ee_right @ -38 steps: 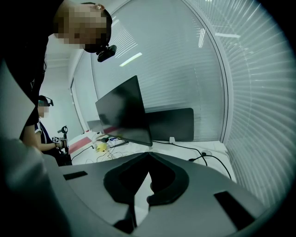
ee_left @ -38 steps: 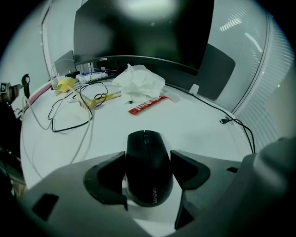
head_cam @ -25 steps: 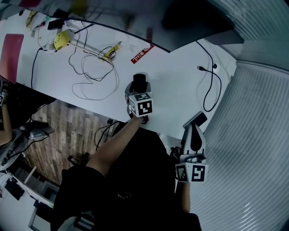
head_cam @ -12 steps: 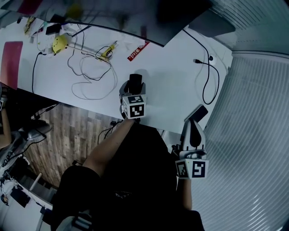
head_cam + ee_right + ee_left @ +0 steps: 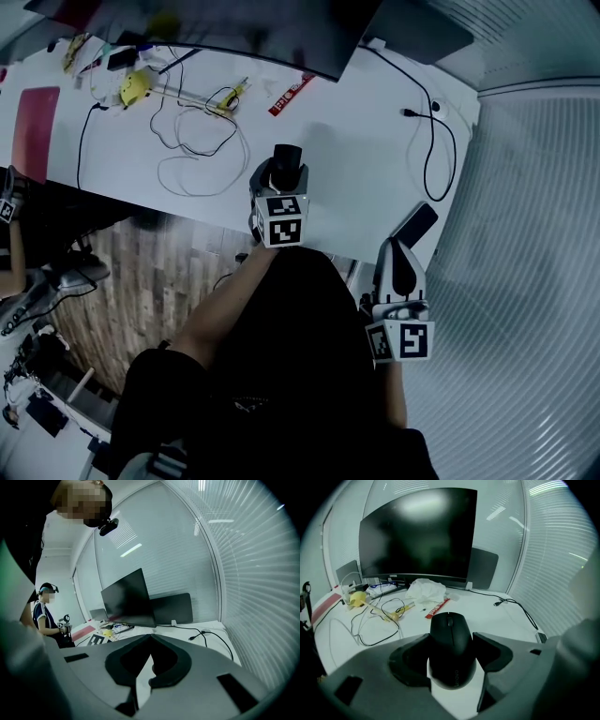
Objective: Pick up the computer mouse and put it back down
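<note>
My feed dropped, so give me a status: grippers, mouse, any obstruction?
Left gripper shut on black mouse, over white table. Right gripper shut, empty, near the table's edge. Cable loop left of mouse, apart.

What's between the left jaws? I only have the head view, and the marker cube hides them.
Observer: A black computer mouse. The left gripper has its jaws closed on the mouse's sides.
Operator: Right jaws?
Observer: The right gripper has its jaws together at the tips, with nothing between them.
Operator: Anything under the monitor's edge?
Observer: A crumpled white tissue lies at the foot of the monitor.
</note>
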A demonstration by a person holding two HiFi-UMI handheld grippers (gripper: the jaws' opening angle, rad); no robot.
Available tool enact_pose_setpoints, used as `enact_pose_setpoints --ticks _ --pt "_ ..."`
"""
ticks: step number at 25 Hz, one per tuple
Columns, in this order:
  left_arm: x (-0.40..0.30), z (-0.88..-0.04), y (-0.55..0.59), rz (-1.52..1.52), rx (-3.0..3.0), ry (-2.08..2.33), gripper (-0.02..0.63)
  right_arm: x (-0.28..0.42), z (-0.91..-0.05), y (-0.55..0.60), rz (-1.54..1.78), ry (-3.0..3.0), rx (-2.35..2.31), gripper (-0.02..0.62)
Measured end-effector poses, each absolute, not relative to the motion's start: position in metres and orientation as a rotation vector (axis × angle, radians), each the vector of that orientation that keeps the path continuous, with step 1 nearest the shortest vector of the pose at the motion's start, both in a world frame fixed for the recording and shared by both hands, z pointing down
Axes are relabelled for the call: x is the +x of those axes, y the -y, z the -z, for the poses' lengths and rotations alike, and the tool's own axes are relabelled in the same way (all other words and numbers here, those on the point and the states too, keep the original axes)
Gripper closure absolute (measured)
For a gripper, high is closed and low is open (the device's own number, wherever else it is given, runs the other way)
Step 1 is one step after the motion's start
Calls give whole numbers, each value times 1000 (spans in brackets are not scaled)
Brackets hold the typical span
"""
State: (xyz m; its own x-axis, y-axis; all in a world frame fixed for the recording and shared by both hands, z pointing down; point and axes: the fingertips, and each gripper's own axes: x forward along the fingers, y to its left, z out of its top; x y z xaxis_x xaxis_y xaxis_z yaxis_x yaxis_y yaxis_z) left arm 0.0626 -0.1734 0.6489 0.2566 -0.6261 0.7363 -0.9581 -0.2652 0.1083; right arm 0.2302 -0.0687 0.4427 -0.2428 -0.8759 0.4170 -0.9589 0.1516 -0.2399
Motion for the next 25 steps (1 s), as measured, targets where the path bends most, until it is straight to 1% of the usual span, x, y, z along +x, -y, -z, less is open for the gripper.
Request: enact_pose_setpoints --ticks 7,12,25 --pt "58 -591 156 -704 2055 1461 321 224 -433 43 -646 2328 1799 596" --pt "54 -565 140 -624 2083 1476 321 223 -429 26 -647 2340 1799 597" --pt "64 -470 88 -440 2294 1471 321 224 -411 -15 -554 2406 1807 596"
